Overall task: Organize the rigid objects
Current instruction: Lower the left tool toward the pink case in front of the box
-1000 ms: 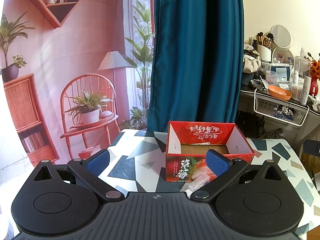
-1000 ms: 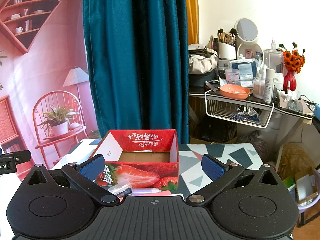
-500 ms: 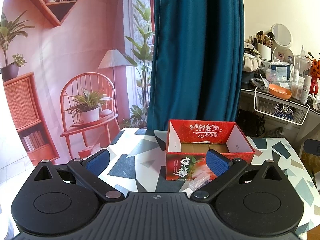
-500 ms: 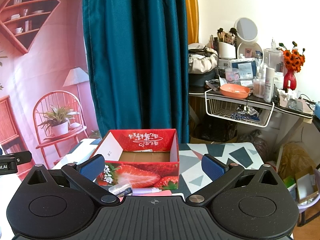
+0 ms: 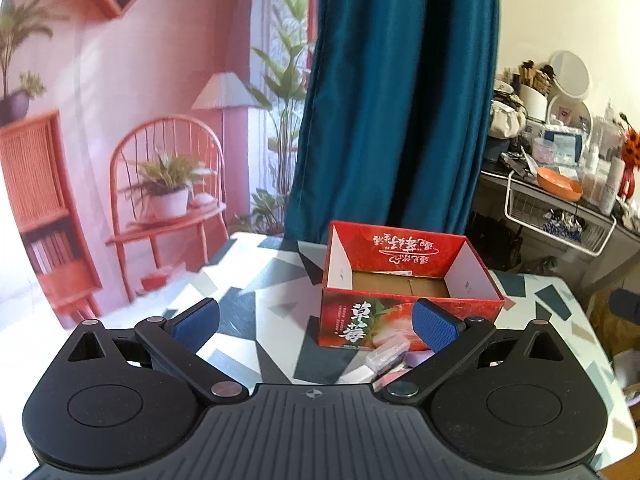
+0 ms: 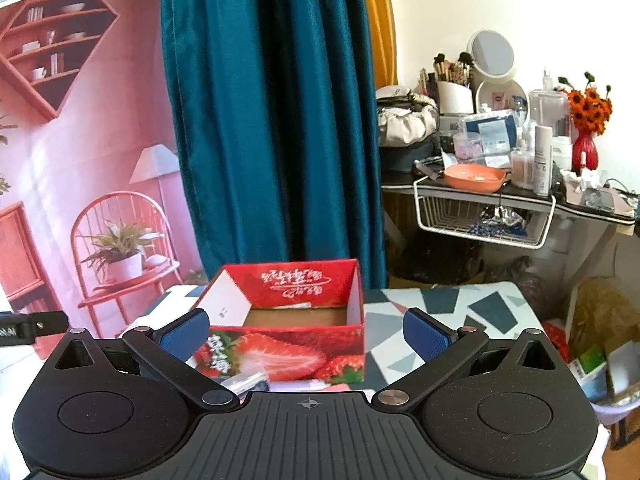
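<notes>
A red strawberry-printed cardboard box (image 5: 408, 280) (image 6: 288, 344) stands open-topped on the patterned table, and only its brown floor shows inside. Small items lie against its near side: a clear plastic case (image 5: 387, 355) (image 6: 246, 383), a pink flat piece (image 5: 390, 378) and a pale tube (image 6: 308, 386). My left gripper (image 5: 314, 322) hovers open before the box, its right pad overlapping the box's front. My right gripper (image 6: 304, 334) also stands open, straddling the box front, with nothing between its pads.
The table (image 5: 248, 280) has a white, grey and dark teal geometric top. A teal curtain (image 6: 264, 120) hangs behind it, beside a pink printed backdrop (image 5: 120, 120). A cluttered dresser with a wire basket (image 6: 484, 220) stands at right. Bags and boxes sit on the floor (image 6: 596, 344).
The left wrist view has tipped downward and closer, so the box looks larger and more of the small items before it shows. The right gripper has hardly moved.
</notes>
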The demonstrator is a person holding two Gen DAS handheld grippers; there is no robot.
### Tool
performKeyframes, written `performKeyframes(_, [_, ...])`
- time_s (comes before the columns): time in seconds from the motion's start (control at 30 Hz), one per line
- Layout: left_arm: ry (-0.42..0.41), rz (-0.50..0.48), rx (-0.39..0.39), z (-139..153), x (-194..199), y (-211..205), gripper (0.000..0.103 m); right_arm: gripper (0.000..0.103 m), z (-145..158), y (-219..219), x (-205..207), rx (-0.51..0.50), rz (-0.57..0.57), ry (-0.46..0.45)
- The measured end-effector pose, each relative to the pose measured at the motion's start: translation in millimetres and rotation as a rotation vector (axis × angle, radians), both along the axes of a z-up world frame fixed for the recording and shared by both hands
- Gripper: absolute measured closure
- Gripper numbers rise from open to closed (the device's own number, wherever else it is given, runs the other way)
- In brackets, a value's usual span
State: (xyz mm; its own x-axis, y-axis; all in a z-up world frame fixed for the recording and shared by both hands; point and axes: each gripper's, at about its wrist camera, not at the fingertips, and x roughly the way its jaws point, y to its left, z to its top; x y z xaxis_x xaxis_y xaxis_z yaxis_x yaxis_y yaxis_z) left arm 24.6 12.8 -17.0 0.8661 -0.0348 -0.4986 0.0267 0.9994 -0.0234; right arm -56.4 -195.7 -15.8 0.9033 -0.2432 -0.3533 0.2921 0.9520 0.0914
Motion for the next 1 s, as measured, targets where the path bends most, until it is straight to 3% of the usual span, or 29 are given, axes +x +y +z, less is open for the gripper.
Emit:
performKeyframes(0.17, [0.042, 0.031, -0.037, -27, 23, 6, 0.0, 0.0, -21, -24, 6, 0.038, 0.009, -0.087])
performKeyframes(0.4, [0.15, 0.023, -0.037, -77, 57, 7, 0.0, 0.0, -66, -58, 38, 0.144, 0.027, -0.01])
performKeyframes(0.6, [0.21, 0.01, 0.014, -120, 77, 2, 0.0, 0.0, -116, -73, 68, 0.129, -0.009, 0.059])
performKeyframes(0.77, [0.297, -0.014, -0.025, -145, 99, -5, 0.0, 0.0, -149, -85, 98, 0.098, -0.02, 0.087])
performKeyframes(0.9, [0.311, -0.087, -0.076, -157, 113, -18, 0.0, 0.0, -169, -92, 124, 0.063, -0.01, 0.112])
performKeyframes(1.0, [0.319, -0.148, -0.122, -166, 119, -30, 0.0, 0.001, -186, -95, 138, 0.092, 0.015, 0.142])
